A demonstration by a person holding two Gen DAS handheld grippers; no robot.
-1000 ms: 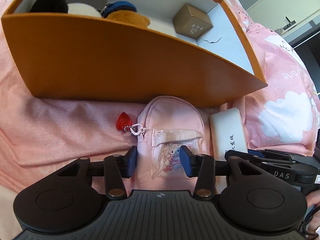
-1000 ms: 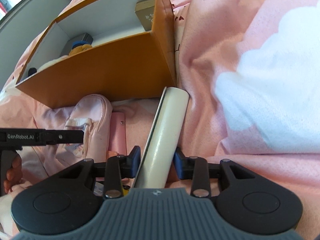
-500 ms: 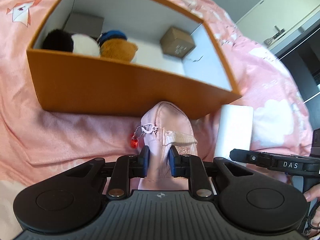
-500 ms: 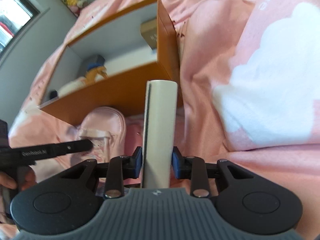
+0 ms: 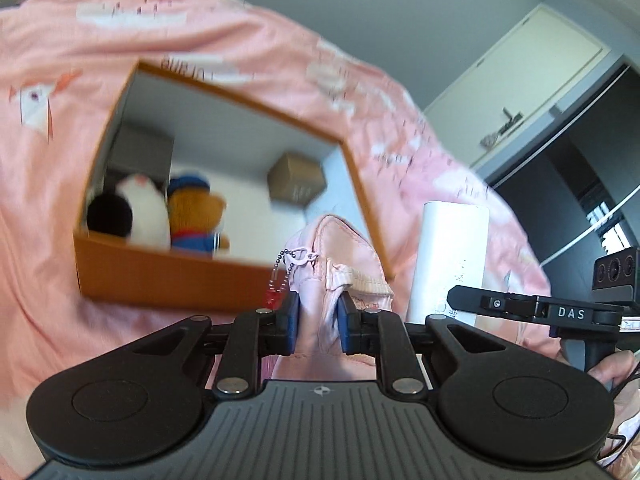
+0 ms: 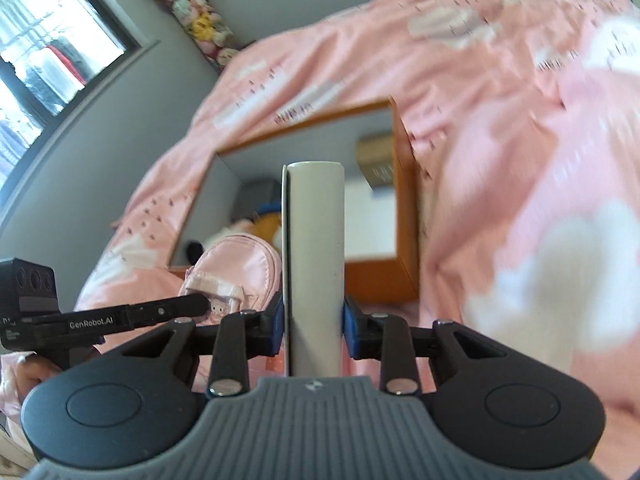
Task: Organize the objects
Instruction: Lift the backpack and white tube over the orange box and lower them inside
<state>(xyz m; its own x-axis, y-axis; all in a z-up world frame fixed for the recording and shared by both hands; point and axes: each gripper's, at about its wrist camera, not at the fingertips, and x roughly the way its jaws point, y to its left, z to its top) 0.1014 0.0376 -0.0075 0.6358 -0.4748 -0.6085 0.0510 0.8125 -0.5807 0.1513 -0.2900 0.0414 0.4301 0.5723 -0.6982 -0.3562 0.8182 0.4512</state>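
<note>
Blurred far bedspread (image 5: 192,32) print; orange box (image 5: 172,280) contents partly hidden behind its near wall. Left gripper (image 5: 317,316) jaws clamped tight on pink mini backpack (image 5: 340,256). Right gripper (image 6: 313,322) jaws gripping white case (image 6: 316,264), both raised near the box.

Open floor in the orange box (image 5: 168,280) between the plush toys (image 5: 160,216) and small cardboard box (image 5: 297,179).

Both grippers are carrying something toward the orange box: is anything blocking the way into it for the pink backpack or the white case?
Nothing visible blocks either. The left gripper holds the pink mini backpack and the right gripper the white case, both raised before the orange box. Its right half is free; plush toys fill the left.
</note>
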